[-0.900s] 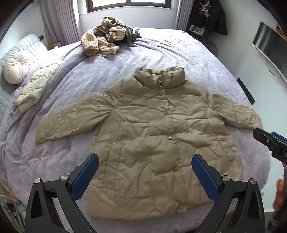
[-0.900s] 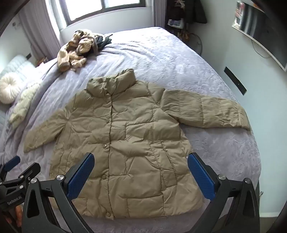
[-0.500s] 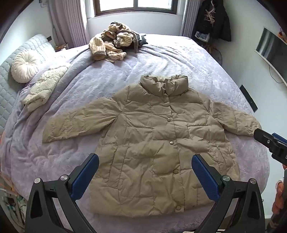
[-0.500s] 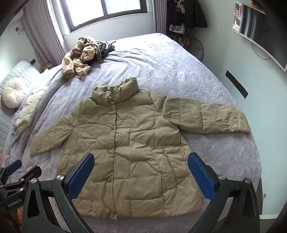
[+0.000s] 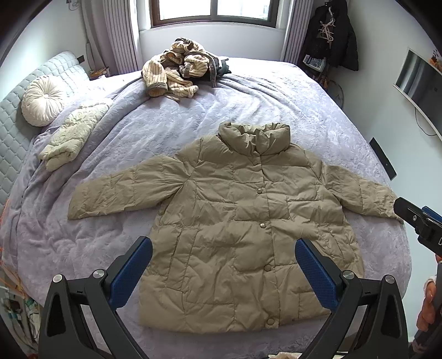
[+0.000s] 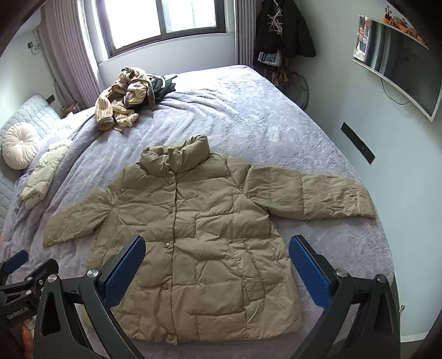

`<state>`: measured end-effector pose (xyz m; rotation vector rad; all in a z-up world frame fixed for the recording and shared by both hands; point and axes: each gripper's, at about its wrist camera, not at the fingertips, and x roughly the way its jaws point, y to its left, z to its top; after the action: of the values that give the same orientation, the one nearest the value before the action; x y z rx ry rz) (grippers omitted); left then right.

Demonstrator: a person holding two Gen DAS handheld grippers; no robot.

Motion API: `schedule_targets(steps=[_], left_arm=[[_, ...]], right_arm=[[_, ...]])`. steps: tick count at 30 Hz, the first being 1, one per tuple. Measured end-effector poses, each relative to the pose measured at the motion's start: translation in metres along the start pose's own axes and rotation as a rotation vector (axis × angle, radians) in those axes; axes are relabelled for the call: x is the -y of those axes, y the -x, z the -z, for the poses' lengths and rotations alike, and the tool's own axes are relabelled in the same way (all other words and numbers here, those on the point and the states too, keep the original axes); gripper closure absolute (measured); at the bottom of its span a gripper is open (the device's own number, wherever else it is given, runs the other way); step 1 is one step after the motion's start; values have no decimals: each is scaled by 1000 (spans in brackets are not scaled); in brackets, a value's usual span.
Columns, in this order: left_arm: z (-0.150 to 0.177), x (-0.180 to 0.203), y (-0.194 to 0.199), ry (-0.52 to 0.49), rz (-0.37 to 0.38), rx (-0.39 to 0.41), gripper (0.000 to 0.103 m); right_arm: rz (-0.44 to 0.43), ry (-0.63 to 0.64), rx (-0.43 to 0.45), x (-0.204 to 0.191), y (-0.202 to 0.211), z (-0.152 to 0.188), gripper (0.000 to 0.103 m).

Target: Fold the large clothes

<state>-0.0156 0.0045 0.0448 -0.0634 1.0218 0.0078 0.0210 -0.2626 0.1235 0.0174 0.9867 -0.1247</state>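
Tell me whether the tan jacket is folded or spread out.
Spread out: the jacket lies flat on the bed, buttoned, both sleeves extended sideways.

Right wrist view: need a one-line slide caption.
Open right gripper above a buttoned khaki puffer jacket spread flat, sleeves out, on a lavender bed.

Tan puffer jacket (image 5: 243, 221) flat, front up, buttoned, both sleeves outspread on the bed.

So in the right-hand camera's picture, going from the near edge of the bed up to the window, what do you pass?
Right tool, wide open → tan puffer jacket, spread flat and buttoned → bare lilac bedspread → heap of striped clothes → window.
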Motion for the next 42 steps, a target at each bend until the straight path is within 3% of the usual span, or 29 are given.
schedule_targets(steps=[42], left_arm=[[-4,-10,12,26,-27,40,0]], right_arm=[[4,-16,10,0,4,-2,0]])
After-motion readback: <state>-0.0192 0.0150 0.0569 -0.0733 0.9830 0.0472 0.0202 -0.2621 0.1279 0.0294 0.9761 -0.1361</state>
